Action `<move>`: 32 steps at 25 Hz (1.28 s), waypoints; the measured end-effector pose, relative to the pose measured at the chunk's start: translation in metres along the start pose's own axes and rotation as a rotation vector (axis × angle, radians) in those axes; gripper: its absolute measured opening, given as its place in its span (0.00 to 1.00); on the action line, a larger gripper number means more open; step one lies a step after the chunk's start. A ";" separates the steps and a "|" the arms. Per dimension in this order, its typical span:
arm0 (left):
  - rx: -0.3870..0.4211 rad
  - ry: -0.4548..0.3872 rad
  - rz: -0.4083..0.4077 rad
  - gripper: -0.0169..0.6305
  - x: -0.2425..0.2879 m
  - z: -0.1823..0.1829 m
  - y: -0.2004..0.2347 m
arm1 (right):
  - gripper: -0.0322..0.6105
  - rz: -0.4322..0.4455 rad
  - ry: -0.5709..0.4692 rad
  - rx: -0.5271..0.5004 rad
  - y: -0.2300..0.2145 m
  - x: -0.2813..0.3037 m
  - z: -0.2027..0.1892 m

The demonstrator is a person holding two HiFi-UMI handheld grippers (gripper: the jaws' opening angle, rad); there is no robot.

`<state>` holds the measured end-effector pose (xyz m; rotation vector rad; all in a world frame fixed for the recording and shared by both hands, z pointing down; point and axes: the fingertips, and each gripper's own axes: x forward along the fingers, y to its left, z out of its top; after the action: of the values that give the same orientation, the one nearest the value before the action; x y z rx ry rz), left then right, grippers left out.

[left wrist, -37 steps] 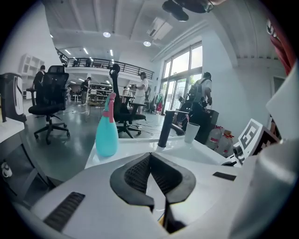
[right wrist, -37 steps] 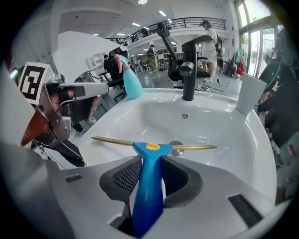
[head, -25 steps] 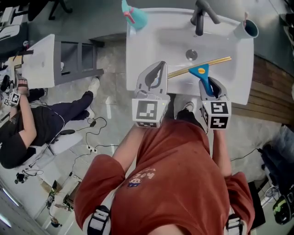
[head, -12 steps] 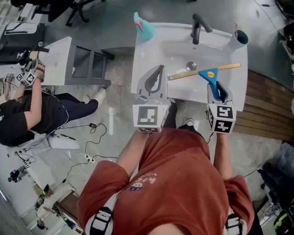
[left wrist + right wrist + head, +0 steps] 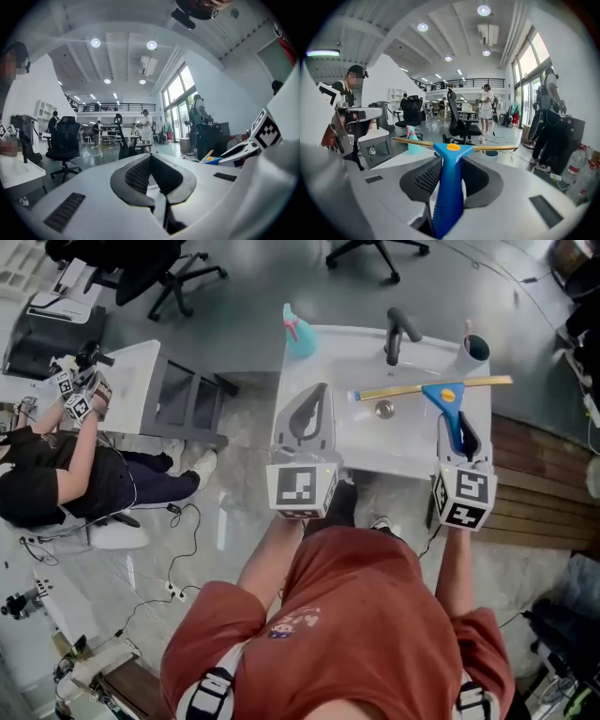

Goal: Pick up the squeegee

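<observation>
My right gripper (image 5: 457, 425) is shut on the squeegee (image 5: 448, 396) by its blue handle, and holds it in the air above the white sink (image 5: 412, 456). The squeegee's brass blade (image 5: 403, 389) lies crosswise over the basin, in front of the black faucet (image 5: 397, 332). In the right gripper view the blue handle (image 5: 449, 187) sits clamped between both pads of the right gripper (image 5: 449, 162), with the blade (image 5: 497, 148) beyond them. My left gripper (image 5: 320, 392) hangs over the sink's left edge, shut and holding nothing. In the left gripper view its pads (image 5: 133, 176) meet at the left gripper's tip (image 5: 151, 157).
A teal spray bottle (image 5: 299, 334) stands at the sink's back left corner and a cup (image 5: 473, 350) at its back right. A seated person (image 5: 56, 474) works at a white desk (image 5: 141, 381) to the left. Cables (image 5: 178, 521) lie on the floor. Wooden flooring (image 5: 534, 474) lies to the right.
Both grippers have risen, and the squeegee has come up off the sink basin with the right one. Its blade has swung closer to level across the sink.
</observation>
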<state>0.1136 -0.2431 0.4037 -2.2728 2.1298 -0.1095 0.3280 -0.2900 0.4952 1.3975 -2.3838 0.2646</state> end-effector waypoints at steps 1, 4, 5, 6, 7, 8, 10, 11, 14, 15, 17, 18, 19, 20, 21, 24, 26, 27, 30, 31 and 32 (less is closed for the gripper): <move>0.002 -0.015 0.003 0.05 0.002 0.007 0.001 | 0.26 -0.007 -0.025 -0.004 -0.003 -0.001 0.012; 0.015 -0.035 -0.001 0.05 0.004 0.025 0.002 | 0.26 -0.031 -0.096 -0.005 -0.009 -0.007 0.045; 0.014 -0.046 -0.004 0.05 0.005 0.032 0.002 | 0.26 -0.038 -0.119 -0.006 -0.010 -0.009 0.055; 0.015 -0.062 -0.001 0.05 0.008 0.038 0.003 | 0.27 -0.046 -0.144 -0.008 -0.012 -0.009 0.066; 0.019 -0.083 0.004 0.05 0.010 0.043 0.005 | 0.27 -0.053 -0.171 -0.011 -0.014 -0.008 0.077; 0.025 -0.101 0.009 0.05 0.012 0.048 0.007 | 0.26 -0.059 -0.197 -0.013 -0.015 -0.007 0.086; 0.037 -0.118 0.015 0.05 0.013 0.055 0.008 | 0.27 -0.068 -0.242 -0.013 -0.018 -0.009 0.102; 0.039 -0.136 0.013 0.05 0.013 0.060 0.008 | 0.27 -0.070 -0.259 -0.012 -0.018 -0.012 0.108; 0.060 -0.200 0.007 0.05 0.010 0.082 0.007 | 0.27 -0.080 -0.299 -0.019 -0.020 -0.019 0.126; 0.069 -0.213 0.006 0.05 0.011 0.089 0.008 | 0.27 -0.090 -0.314 -0.025 -0.022 -0.021 0.133; 0.083 -0.248 0.010 0.05 0.015 0.104 0.011 | 0.27 -0.113 -0.358 -0.038 -0.028 -0.025 0.153; 0.088 -0.268 0.013 0.05 0.018 0.112 0.013 | 0.27 -0.123 -0.382 -0.043 -0.031 -0.027 0.165; 0.089 -0.286 0.015 0.05 0.019 0.119 0.014 | 0.27 -0.133 -0.403 -0.046 -0.033 -0.031 0.175; 0.084 -0.298 0.015 0.05 0.020 0.126 0.014 | 0.27 -0.139 -0.422 -0.045 -0.035 -0.034 0.182; 0.074 -0.304 0.012 0.05 0.020 0.130 0.014 | 0.27 -0.140 -0.439 -0.043 -0.037 -0.037 0.186; 0.056 -0.325 0.002 0.05 0.022 0.143 0.015 | 0.27 -0.155 -0.501 -0.039 -0.043 -0.046 0.199; 0.076 -0.354 0.021 0.05 0.023 0.153 0.016 | 0.27 -0.183 -0.556 -0.026 -0.049 -0.055 0.210; 0.096 -0.366 0.034 0.05 0.023 0.157 0.016 | 0.27 -0.194 -0.589 -0.016 -0.052 -0.060 0.215; 0.311 -0.333 0.031 0.05 0.023 0.159 0.011 | 0.27 -0.208 -0.672 -0.004 -0.053 -0.073 0.224; 0.374 -0.318 0.018 0.05 0.023 0.159 0.009 | 0.27 -0.214 -0.681 -0.011 -0.052 -0.074 0.227; 0.383 -0.322 0.008 0.05 0.024 0.160 0.007 | 0.27 -0.219 -0.682 -0.019 -0.051 -0.075 0.229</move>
<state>0.1193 -0.2718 0.2447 -1.9154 1.7783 -0.1283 0.3568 -0.3328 0.2548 1.9562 -2.6792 -0.3514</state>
